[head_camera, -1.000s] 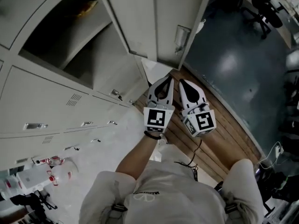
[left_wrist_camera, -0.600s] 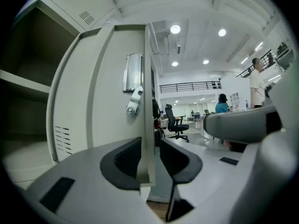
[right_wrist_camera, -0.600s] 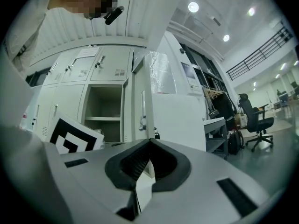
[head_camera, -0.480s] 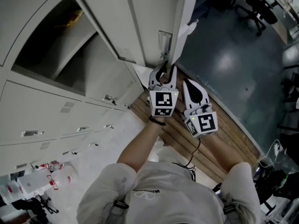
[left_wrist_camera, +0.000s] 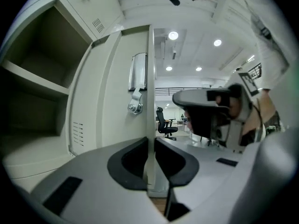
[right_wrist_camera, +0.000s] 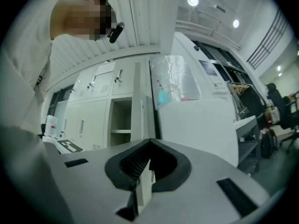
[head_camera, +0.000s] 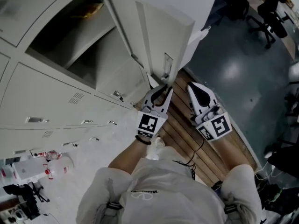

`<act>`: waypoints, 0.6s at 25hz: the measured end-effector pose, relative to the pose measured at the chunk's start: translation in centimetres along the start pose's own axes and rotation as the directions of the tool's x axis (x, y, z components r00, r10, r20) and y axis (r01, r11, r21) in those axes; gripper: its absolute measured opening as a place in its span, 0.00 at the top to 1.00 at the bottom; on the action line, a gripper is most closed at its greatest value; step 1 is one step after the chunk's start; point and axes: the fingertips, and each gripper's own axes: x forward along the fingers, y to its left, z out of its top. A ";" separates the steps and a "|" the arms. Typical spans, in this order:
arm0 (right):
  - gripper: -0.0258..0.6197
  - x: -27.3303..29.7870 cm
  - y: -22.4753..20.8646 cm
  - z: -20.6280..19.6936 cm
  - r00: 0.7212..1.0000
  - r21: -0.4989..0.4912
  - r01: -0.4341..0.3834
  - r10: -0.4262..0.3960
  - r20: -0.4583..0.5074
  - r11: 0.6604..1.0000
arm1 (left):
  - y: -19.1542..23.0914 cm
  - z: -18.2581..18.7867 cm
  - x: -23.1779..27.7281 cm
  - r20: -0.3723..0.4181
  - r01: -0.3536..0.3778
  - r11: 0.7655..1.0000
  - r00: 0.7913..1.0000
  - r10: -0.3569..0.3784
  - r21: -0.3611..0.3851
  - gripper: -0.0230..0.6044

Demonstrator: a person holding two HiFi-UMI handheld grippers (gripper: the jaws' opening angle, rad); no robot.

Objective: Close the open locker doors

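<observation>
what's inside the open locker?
A shelf across the locker, and something yellowish on one side of it, too blurred to name. Rest looks bare; dark back corners can't be checked.

The pale grey metal locker door stands open from the bank of grey lockers. The white left gripper has its jaws, which have just been closing, on either side of the door's free edge. The white right gripper hovers just beside it, over brown wooden planks

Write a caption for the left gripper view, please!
The left gripper, jaws just closed in, pinches the edge of the open pale grey metal locker door.
</observation>
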 end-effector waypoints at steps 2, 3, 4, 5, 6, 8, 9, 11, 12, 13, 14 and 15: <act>0.92 1.5 2.2 1.1 0.994 -0.008 -0.112 0.112 0.017 0.994 | 0.6 -0.2 -2.8 0.004 0.051 0.999 0.999 -0.051 0.009 0.88; 0.91 2.3 3.3 1.6 0.987 -0.002 -0.160 0.160 0.028 0.987 | 1.0 -0.1 -4.0 0.010 0.079 0.997 0.997 -0.079 0.016 0.88; 0.90 3.0 4.2 2.0 0.978 0.010 -0.205 0.205 0.041 0.979 | 1.3 0.0 -5.1 0.017 0.104 0.994 0.994 -0.105 0.030 0.88; 0.88 3.7 5.2 2.4 0.967 0.024 -0.252 0.250 0.052 0.968 | 1.7 0.1 -6.0 0.018 0.124 0.991 0.992 -0.125 0.049 0.87; 0.85 4.5 6.2 2.7 0.952 0.035 -0.302 0.299 0.058 0.953 | 2.0 0.1 -6.9 0.013 0.136 0.989 0.990 -0.137 0.063 0.87; 0.81 6.0 8.6 3.0 0.912 0.044 -0.408 0.405 0.059 0.912 | 2.8 -0.1 -8.5 0.000 0.143 0.987 0.990 -0.143 0.074 0.87; 0.78 6.6 9.7 3.1 0.891 0.043 -0.453 0.451 0.055 0.890 | 3.3 -0.2 -9.2 -0.004 0.139 0.987 0.990 -0.139 0.077 0.86; 0.75 7.8 11.7 3.1 0.856 0.033 -0.516 0.515 0.043 0.856 | 4.3 -0.3 -10.6 -0.004 0.122 0.990 0.993 -0.122 0.071 0.86; 0.74 8.2 12.4 3.0 0.844 0.027 -0.536 0.535 0.035 0.844 | 4.8 -0.4 -11.3 -0.002 0.110 0.992 0.994 -0.110 0.064 0.86; 0.73 8.6 13.0 2.9 0.834 0.022 -0.552 0.551 0.028 0.834 | 5.3 -0.4 -11.9 -0.001 0.097 0.993 0.995 -0.097 0.060 0.86; 0.72 9.0 13.7 2.9 0.823 0.020 -0.568 0.568 0.023 0.823 | 5.8 -0.5 -12.5 -0.002 0.086 0.995 0.996 -0.086 0.058 0.86; 0.72 9.2 14.3 2.9 0.810 0.020 -0.587 0.586 0.022 0.810 | 6.2 -0.6 -13.0 -0.002 0.076 0.995 0.997 -0.076 0.057 0.86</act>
